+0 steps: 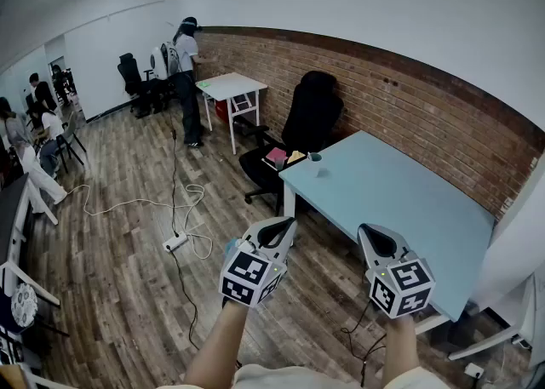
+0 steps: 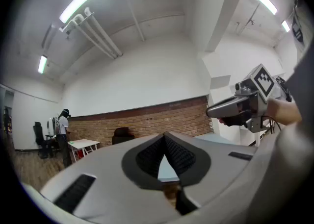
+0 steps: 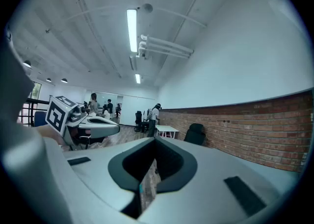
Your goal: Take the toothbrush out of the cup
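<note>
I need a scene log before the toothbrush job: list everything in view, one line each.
table: one, light blue, right of centre, along the brick wall
cup: one, teal, on the table's far left corner; contents too small to tell
office chair: one, black, at the table's far end
flat items: two, pink and yellow, on that chair's seat
small table: one, white, farther along the wall
standing person: one, white top, beside the small table
cables: at least two, white and black, on the wooden floor, left of centre
left gripper: one, grey, bottom centre, jaws shut, empty
right gripper: one, grey, bottom right, jaws shut, empty
</note>
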{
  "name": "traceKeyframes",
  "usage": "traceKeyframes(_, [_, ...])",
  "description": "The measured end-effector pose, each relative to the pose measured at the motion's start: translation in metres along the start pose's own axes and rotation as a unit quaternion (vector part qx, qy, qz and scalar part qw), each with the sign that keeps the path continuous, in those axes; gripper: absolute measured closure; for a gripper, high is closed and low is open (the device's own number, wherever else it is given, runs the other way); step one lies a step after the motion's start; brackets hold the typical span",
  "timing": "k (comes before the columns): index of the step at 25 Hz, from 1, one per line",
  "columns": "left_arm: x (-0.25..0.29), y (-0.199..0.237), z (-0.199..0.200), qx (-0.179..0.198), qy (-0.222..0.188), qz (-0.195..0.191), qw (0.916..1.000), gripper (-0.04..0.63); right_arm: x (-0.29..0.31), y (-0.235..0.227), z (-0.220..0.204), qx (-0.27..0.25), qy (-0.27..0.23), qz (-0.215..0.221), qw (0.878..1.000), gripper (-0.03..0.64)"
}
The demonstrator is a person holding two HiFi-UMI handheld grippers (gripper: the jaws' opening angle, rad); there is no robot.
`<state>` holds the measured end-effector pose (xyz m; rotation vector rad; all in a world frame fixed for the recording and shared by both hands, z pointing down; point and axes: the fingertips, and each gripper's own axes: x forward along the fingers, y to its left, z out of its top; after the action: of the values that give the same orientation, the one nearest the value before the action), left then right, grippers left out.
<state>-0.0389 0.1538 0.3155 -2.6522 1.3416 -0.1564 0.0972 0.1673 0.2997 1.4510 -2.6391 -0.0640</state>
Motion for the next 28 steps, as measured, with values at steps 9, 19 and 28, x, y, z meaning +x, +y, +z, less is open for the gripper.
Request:
traceKeyframes(9, [0.002,-0.012,0.001,0.005,0.011,0.014,0.9998,0.588,-0.013,-0.012,-0.002,0.012,-0.011,0.008,1.0,0.598])
traceKeyframes(19, [0.012,-0.043,-0.01,-0.001,0.031,0.024,0.9992,0.587,-0.028,-0.027,-0.019,0.014,0.006,0.021,1.0,0.598])
traceKeyframes(28, [0.045,-0.027,-0.028,-0.009,0.035,0.028,0.999,0.586,0.008,-0.053,-0.039,0.024,0.021,0.023,0.999,0.598])
